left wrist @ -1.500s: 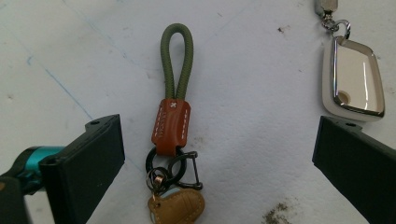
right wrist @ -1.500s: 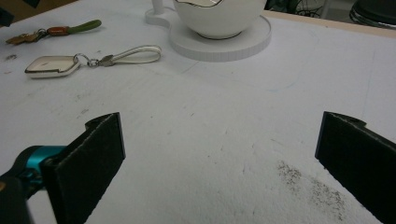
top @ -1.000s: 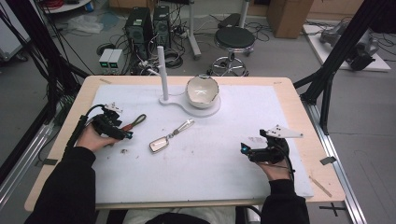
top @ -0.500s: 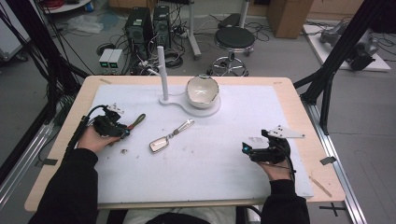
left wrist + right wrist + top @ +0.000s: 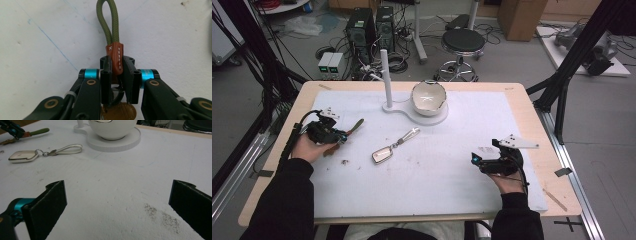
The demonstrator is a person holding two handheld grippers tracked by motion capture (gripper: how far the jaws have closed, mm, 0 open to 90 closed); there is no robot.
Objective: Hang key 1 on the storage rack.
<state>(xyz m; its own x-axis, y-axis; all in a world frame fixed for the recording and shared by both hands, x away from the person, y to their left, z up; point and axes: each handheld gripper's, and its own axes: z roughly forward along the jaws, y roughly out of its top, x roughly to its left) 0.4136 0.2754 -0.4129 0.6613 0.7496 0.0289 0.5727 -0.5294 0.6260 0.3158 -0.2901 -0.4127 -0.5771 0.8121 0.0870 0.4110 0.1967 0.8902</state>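
A wooden desk (image 5: 532, 107) topped with a white foam mat carried everything. At its far middle sat a white ceramic bowl (image 5: 428, 97) on a flat white stand with an upright post (image 5: 385, 75). Nearer lay a silver key fob on a pale strap (image 5: 393, 146), its long axis slanting from near-left to far-right, closer to the left hand. The left tongs (image 5: 343, 136) were pinching an olive cord loop with a brown leather collar (image 5: 113, 51), the loop pointing away over the mat. The right tongs (image 5: 474, 160) rested spread wide and empty, well apart from both keyrings. Judged from this, the left hand was better placed for whatever came next.
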